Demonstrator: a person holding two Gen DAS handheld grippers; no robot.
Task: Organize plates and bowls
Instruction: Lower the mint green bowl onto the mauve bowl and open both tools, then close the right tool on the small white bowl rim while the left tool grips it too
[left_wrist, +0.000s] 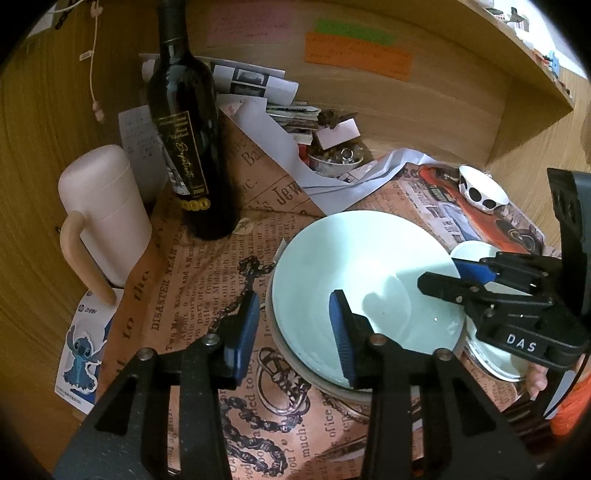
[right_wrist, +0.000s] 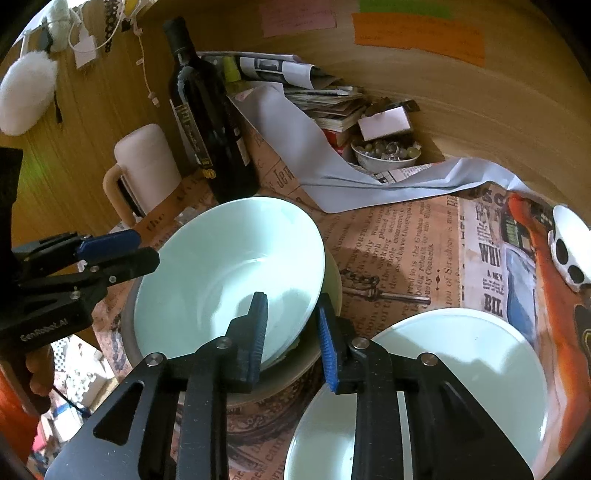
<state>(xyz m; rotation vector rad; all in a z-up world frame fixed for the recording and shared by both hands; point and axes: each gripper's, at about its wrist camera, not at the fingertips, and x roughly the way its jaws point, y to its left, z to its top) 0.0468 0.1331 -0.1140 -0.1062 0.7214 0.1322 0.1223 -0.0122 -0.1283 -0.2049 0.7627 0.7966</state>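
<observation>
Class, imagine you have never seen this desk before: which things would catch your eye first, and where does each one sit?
First, the pale green bowl at the centre, nested in a larger greyish dish, with the left gripper and right gripper each straddling its rim, jaws apart. Behind it stands a dark wine bottle beside a pink lidded mug on the left. A black-spotted white bowl sits far right on the newspaper-print covering.

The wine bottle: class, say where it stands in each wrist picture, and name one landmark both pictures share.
Left wrist view: wine bottle stands upper left, behind the pale green bowl.
Right wrist view: wine bottle stands upper left of centre.
Shared landmark: the pink mug, to the bottle's left.
</observation>
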